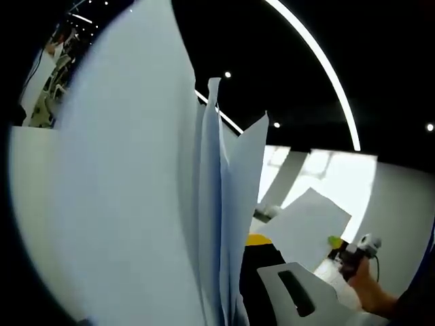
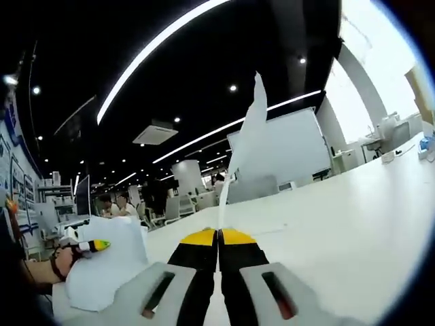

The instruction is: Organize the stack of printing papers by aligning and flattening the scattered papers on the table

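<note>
— Where are the papers (image 1: 136, 204) now?

— Off the desk (image 2: 353, 224), held upright. In the left gripper view the sheets stand on edge right against the lens, long axis running up, fanned apart at the top.

— And the right gripper (image 2: 219, 238)?

— Clenched on a sheet (image 2: 248, 136), I'd say: its jaws are pressed together and the sheet rises straight out from between the tips, edge-on.

— The left gripper?

— Can't tell. One pale jaw (image 1: 299, 292) shows beside the papers, the rest is hidden behind them.

— So what next?

— My guess is the bottom edges need tapping down on the desk to square them. The desk looks bare and wide ahead of the right gripper, so there's room.
</note>
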### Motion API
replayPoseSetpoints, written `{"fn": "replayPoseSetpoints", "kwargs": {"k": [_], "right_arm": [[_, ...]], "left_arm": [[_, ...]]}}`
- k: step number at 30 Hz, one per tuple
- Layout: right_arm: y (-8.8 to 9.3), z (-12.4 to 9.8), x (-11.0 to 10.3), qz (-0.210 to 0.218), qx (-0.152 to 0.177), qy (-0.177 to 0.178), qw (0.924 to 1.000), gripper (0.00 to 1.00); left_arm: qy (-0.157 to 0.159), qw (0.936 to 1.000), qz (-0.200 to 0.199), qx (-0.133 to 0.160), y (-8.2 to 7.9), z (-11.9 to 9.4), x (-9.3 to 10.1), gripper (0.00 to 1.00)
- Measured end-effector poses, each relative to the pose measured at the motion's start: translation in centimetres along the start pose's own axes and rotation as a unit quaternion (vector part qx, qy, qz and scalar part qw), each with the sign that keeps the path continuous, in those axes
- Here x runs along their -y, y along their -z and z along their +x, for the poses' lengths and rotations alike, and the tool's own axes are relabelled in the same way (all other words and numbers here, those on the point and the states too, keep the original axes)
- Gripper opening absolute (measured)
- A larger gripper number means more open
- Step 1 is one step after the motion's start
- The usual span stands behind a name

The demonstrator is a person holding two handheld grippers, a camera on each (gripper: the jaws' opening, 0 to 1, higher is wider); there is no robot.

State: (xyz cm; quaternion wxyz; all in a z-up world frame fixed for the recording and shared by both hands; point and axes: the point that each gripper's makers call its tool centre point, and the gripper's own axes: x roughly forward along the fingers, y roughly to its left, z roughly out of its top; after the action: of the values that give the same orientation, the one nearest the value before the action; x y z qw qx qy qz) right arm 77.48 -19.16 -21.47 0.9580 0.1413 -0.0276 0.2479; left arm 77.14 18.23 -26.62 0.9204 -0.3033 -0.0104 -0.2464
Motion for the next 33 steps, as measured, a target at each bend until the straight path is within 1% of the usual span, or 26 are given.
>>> {"fn": "replayPoseSetpoints", "kwargs": {"k": [3,9,23,27,30,31,33], "right_arm": [[-0.1,0.0,-0.2,-0.003,0.001,-0.003,1.0000,0.00],[-0.2,0.0,-0.5,0.006,0.002,-0.012,0.9999,0.00],[-0.5,-0.1,-0.1,-0.006,0.010,0.002,0.9999,0.00],[-0.6,-0.1,-0.3,-0.009,0.011,0.002,0.9999,0.00],[-1.0,-0.3,-0.6,-0.013,0.015,-0.002,0.9998,0.00],[-1.2,-0.3,-0.7,-0.007,0.018,-0.003,0.9998,0.00],[-2.2,-0.4,-1.5,0.045,0.033,-0.032,0.9979,0.00]], "left_arm": [[0.000,1.0000,0.000,0.000,0.0,0.0,0.0,0.06],[0.000,1.0000,-0.001,0.000,0.0,0.0,0.1,0.06],[0.001,1.0000,-0.004,0.001,0.0,0.1,0.4,0.06],[0.001,1.0000,-0.005,0.001,0.0,0.1,0.4,0.06],[0.000,1.0000,-0.005,0.001,0.0,0.1,0.3,0.06],[0.001,1.0000,-0.005,0.001,0.0,0.1,0.3,0.06],[0.000,1.0000,-0.004,0.001,0.0,0.0,0.2,0.06]]}}
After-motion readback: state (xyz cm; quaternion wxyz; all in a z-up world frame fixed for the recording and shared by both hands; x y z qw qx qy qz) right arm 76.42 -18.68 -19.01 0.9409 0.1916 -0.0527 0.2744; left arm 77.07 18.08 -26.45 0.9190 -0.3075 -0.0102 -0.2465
